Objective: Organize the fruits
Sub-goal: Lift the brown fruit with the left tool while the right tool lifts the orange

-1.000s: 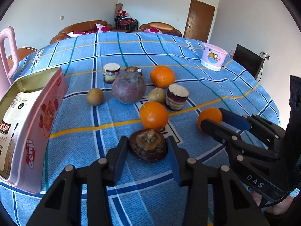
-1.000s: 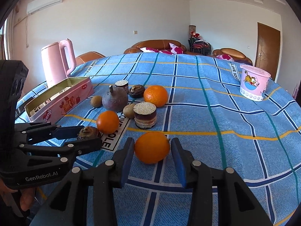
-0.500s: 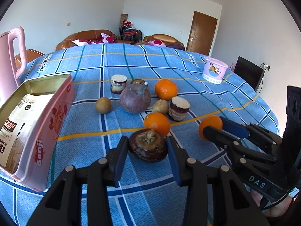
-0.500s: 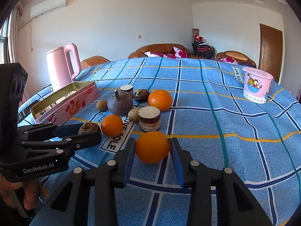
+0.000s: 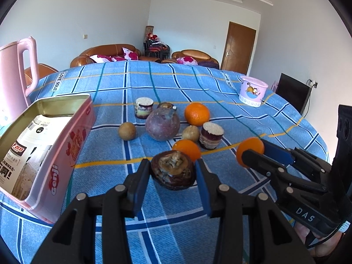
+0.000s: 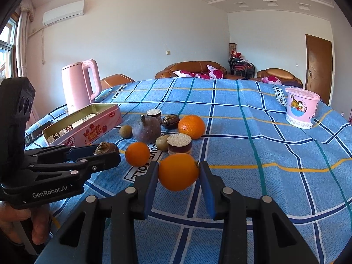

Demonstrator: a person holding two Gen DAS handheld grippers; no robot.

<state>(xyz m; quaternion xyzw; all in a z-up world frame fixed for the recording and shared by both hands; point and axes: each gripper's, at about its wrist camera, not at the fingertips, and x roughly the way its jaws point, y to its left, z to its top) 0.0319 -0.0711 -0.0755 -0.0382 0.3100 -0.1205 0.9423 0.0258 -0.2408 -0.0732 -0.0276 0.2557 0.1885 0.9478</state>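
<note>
My left gripper [image 5: 172, 172] is shut on a dark brown mangosteen [image 5: 173, 172] and holds it above the blue checked tablecloth; it shows from the side in the right wrist view [image 6: 105, 148]. My right gripper [image 6: 178, 172] is shut on an orange [image 6: 178, 172], also lifted; the left wrist view shows it at the right [image 5: 250, 151]. On the cloth lie two more oranges [image 5: 197, 114] [image 5: 186, 149], a large purple fruit [image 5: 162, 123], two small brown fruits [image 5: 127, 131] [image 5: 190, 133] and two cut purple pieces [image 5: 211, 135] [image 5: 144, 107].
An open pink tin [image 5: 55, 151] with a printed packet inside sits at the left. A pink kettle [image 6: 80, 83] stands behind it. A pink cartoon tub [image 6: 301, 107] stands at the far right. Another mangosteen [image 6: 170, 121] lies behind the purple fruit.
Both grippers have risen with their fruits, the mangosteen and the orange, which now hang clear of the cloth. The views tilt up and show more of the room.
</note>
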